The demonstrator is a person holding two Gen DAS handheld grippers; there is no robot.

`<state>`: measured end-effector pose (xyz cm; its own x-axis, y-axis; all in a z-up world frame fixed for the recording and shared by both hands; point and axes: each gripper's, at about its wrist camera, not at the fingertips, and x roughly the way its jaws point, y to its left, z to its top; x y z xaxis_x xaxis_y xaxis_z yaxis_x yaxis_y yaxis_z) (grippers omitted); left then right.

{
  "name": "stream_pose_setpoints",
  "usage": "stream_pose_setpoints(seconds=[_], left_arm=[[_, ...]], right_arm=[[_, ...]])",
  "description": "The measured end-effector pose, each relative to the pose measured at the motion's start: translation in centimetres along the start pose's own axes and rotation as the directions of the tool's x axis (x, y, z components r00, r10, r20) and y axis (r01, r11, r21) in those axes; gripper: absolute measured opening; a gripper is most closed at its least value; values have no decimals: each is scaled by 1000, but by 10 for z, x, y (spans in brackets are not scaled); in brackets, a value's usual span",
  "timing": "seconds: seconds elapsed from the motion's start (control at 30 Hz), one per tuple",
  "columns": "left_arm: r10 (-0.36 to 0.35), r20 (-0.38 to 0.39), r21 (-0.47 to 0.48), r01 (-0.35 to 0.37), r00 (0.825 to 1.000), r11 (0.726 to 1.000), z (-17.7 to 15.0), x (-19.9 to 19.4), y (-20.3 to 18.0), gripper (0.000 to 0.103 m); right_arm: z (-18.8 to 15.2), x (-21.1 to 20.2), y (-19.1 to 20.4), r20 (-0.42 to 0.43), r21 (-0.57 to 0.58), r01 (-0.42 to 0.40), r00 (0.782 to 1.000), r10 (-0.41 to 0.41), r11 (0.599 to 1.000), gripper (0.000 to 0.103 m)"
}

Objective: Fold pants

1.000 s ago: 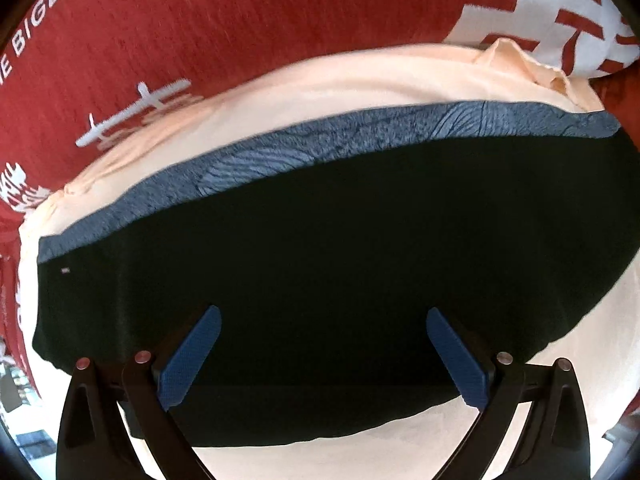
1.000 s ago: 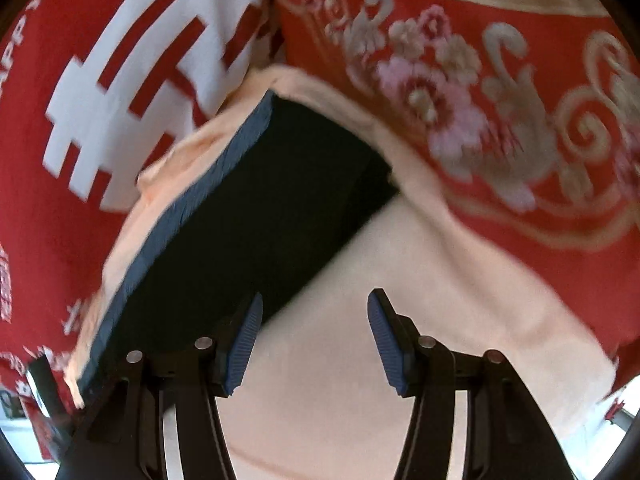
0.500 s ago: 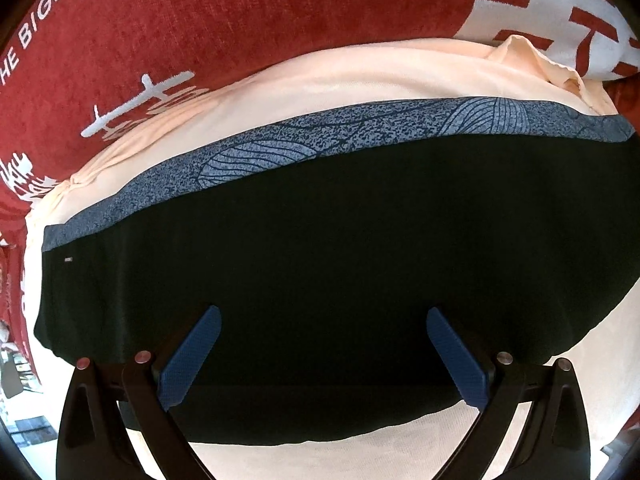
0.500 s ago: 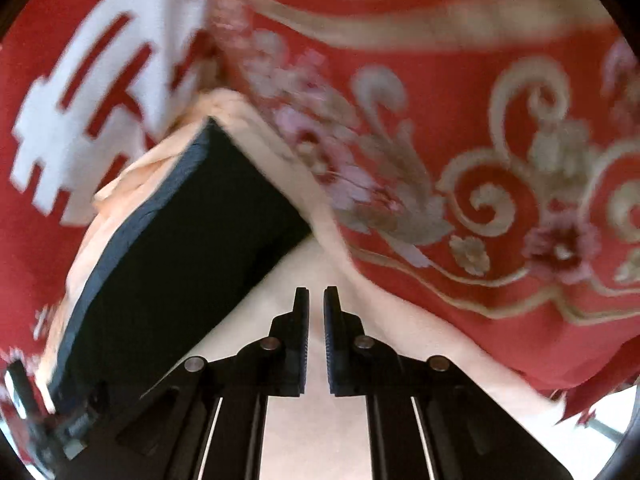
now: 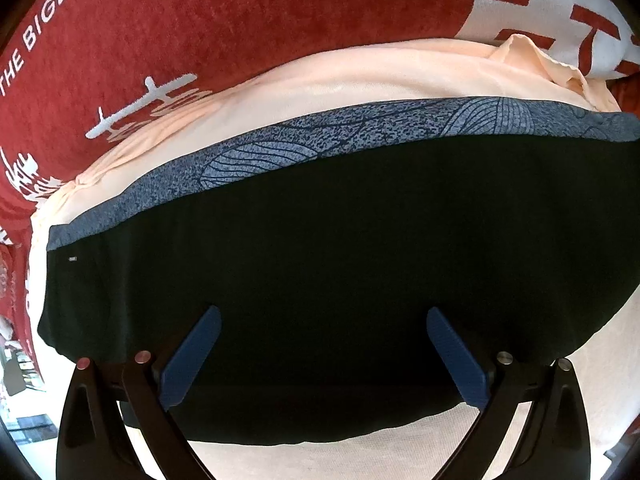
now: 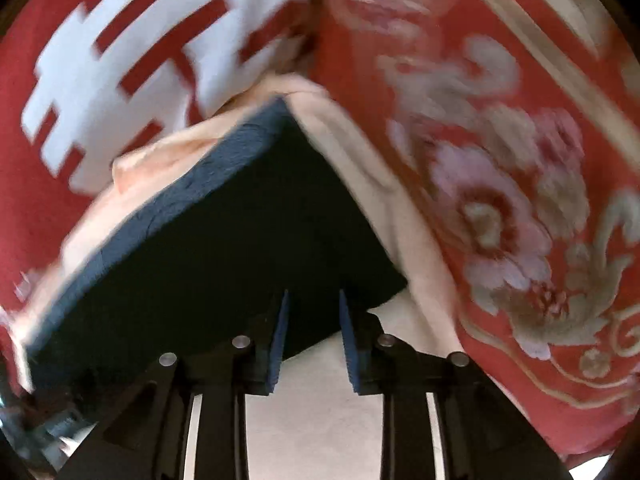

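Note:
Black folded pants (image 5: pixel 320 240) with a blue-grey patterned waistband (image 5: pixel 360 132) lie flat on a peach cloth (image 5: pixel 340 80). My left gripper (image 5: pixel 323 314) hovers over their near half, its blue pads wide apart with nothing between them. In the blurred right wrist view the pants (image 6: pixel 220 248) show as a dark slab with one corner pointing right. My right gripper (image 6: pixel 313 296) sits at their near right edge, its fingers a narrow gap apart. Black fabric shows in that gap, and I see no pinch on it.
Red bedding with white lettering (image 5: pixel 240 20) lies beyond the peach cloth. A red quilt with a floral pattern (image 6: pixel 520 160) borders the cloth on the right, and a red fabric with a big white character (image 6: pixel 120 60) lies at the far left. Bare peach cloth (image 6: pixel 320 420) lies under the right gripper.
The right gripper shut half a second ago beside the pants, then swung left over their edge and parted slightly. The left gripper drew a little closer and stayed open.

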<state>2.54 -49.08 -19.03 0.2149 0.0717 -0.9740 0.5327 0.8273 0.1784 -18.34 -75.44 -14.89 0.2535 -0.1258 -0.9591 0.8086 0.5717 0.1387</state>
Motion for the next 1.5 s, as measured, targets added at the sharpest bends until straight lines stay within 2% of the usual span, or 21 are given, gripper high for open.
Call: stream_pose_setpoints(seconds=[0.17,0.23,0.33,0.53,0.67,0.93,1.23,1.27,1.37,1.5], left_arm=[[-5,2,-9,5,1000,1000,1,-2,0,103],[-6,1,-12,6,1000,1000,-1,-2,-2,103],[-9,-1,-15,9,1000,1000,-5,-1,1,103],[-4,3,-4,4,1000,1000,-7,3,4,103],[3,6,-3,-3,1000,1000,-9,3,-3,103],[12,9,-6,-12,1000,1000,-11,3,-8,103],[12,10,-7,-12,1000,1000,-12,1,-11,103],[11,11,-6,-11,1000,1000,-13,1,-11,103],[13,11,-3,-13,1000,1000,-12,1,-11,103],[13,8,-5,-13,1000,1000,-12,0,-13,103]], right_arm=[[-3,-13,4,10,-17,27,1000,-26,999,30],[-7,-21,-1,12,12,17,1000,-17,1000,31],[-15,-31,-11,6,54,14,1000,-14,998,38],[-25,-27,-24,-30,76,26,999,-24,997,38],[-29,-25,-29,-47,101,4,999,1,995,38],[-28,-21,-18,-52,90,-60,997,65,994,38],[-14,-12,-19,-24,142,-71,997,75,987,38],[-11,-12,-20,-15,149,-71,997,74,986,38],[-2,-14,-16,3,140,-58,998,58,989,9],[3,-19,-12,29,103,-27,999,24,994,9]])
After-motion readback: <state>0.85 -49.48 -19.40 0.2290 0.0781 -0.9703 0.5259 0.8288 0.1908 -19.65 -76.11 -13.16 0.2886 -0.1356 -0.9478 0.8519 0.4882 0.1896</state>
